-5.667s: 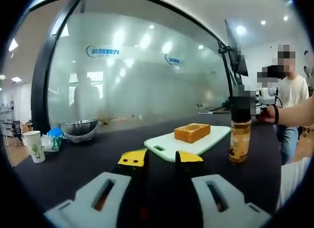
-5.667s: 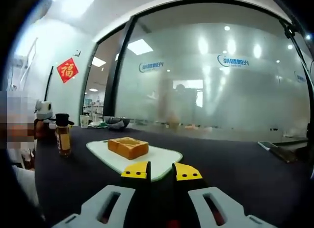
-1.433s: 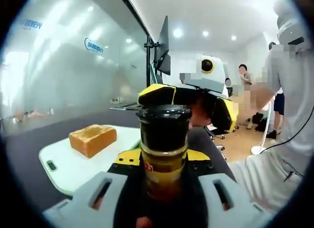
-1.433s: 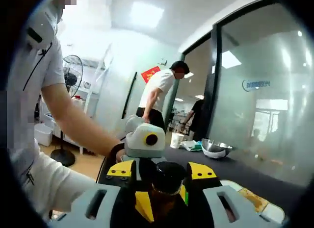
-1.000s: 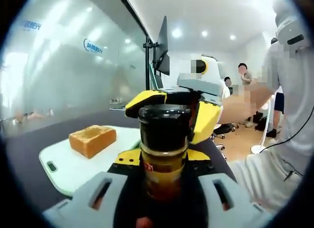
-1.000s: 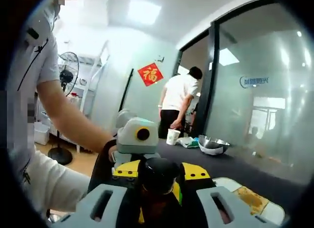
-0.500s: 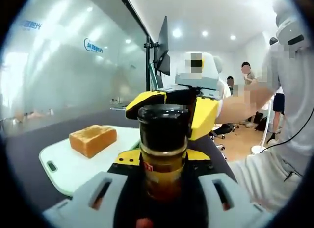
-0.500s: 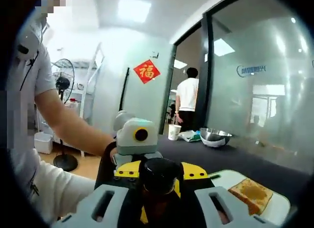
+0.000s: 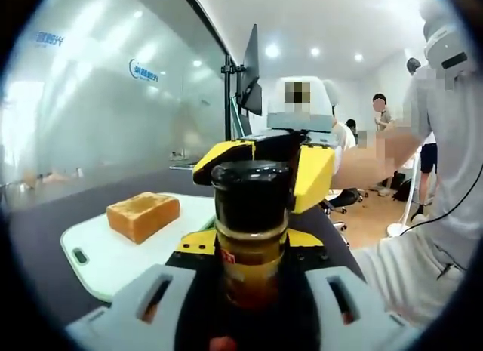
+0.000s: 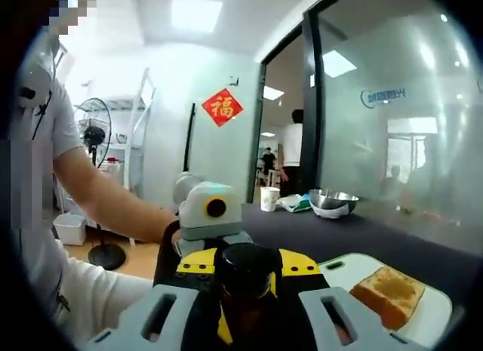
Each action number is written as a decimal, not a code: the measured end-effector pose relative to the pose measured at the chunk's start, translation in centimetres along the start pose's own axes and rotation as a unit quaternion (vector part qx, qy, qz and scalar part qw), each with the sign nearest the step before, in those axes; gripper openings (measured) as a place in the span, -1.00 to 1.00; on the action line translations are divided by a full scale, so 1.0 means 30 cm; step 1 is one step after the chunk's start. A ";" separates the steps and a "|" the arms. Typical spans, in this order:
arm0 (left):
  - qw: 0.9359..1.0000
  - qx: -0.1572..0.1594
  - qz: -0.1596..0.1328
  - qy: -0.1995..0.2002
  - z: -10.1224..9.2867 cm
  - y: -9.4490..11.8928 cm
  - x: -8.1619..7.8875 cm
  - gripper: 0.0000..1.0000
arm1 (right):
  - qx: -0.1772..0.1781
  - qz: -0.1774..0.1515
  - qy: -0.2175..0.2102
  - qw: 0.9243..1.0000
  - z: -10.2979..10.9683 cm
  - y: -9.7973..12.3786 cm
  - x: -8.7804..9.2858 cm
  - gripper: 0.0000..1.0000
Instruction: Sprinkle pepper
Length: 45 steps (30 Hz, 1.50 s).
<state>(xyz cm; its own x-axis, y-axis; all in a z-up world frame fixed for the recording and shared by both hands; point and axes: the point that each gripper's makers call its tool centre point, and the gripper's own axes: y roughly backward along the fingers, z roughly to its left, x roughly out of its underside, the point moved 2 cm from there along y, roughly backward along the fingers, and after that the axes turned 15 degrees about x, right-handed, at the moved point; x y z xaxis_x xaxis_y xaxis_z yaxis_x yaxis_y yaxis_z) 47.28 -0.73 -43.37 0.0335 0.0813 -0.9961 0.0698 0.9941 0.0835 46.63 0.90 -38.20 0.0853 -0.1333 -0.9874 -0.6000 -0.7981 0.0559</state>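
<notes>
The pepper bottle (image 9: 250, 268), amber with a black cap (image 9: 253, 191), stands upright between my left gripper's (image 9: 251, 241) jaws, which are shut on its body. From the far side my right gripper (image 9: 260, 170) closes its yellow jaws around the cap. In the right gripper view the cap (image 10: 245, 269) sits between my right gripper's (image 10: 247, 264) jaws, with the left gripper (image 10: 243, 309) just beyond and below. A slice of toast (image 9: 142, 213) lies on a white cutting board (image 9: 113, 257) to the left, the toast (image 10: 389, 292) being apart from the bottle.
The dark table (image 9: 45, 230) runs along a frosted glass wall. A steel bowl (image 10: 332, 201) and a paper cup (image 10: 269, 198) stand at its far end. A monitor on a pole (image 9: 249, 79) rises behind the board. A person's arm (image 10: 113, 200) and body are close by.
The bottle stood alone on the table with both grippers shut on nothing; now both hold it. Over the last second the right gripper has turned about the cap.
</notes>
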 end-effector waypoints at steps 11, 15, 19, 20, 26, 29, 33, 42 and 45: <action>1.000 0.000 0.000 -0.001 -0.001 0.001 0.002 -0.58 | -0.010 0.013 -0.053 0.998 -0.020 -0.014 -0.003 -0.54; 1.000 -0.002 -0.001 0.001 -0.001 0.004 0.002 -0.58 | -0.015 0.026 -0.079 0.996 -0.022 -0.021 -0.010 -0.54; 1.000 -0.003 -0.002 0.000 -0.002 0.006 0.001 -0.58 | -0.024 0.046 -0.136 0.989 -0.030 -0.024 -0.011 -0.53; 1.000 -0.003 -0.003 0.001 -0.002 0.006 0.001 -0.58 | -0.024 0.046 -0.139 0.989 -0.035 -0.024 -0.011 -0.53; 1.000 -0.006 -0.003 0.003 0.002 0.006 0.001 -0.58 | -0.035 0.057 -0.205 0.976 -0.040 -0.026 -0.011 -0.53; 1.000 -0.008 -0.004 0.005 0.004 0.008 0.001 -0.58 | -0.044 0.069 -0.247 0.966 -0.042 -0.030 -0.012 -0.52; 1.000 -0.010 -0.003 0.005 0.005 0.009 0.001 -0.57 | -0.047 0.101 -0.302 0.947 -0.050 -0.035 -0.011 -0.51; 1.000 -0.009 -0.004 0.005 0.002 0.009 0.001 -0.58 | -0.056 0.162 -0.510 0.843 -0.068 -0.047 -0.018 -0.52; 1.000 -0.006 -0.002 0.000 -0.004 0.008 0.000 -0.58 | -0.049 0.191 -0.601 0.775 -0.092 -0.055 0.001 -0.54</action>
<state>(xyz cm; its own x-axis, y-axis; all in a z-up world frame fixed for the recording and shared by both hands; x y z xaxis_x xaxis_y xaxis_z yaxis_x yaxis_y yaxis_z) 47.18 -0.49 -43.37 0.0331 0.0769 -0.9965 0.0585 0.9952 0.0788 49.84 0.59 -37.91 -0.9209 0.2259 -0.3177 -0.3309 -0.8839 0.3306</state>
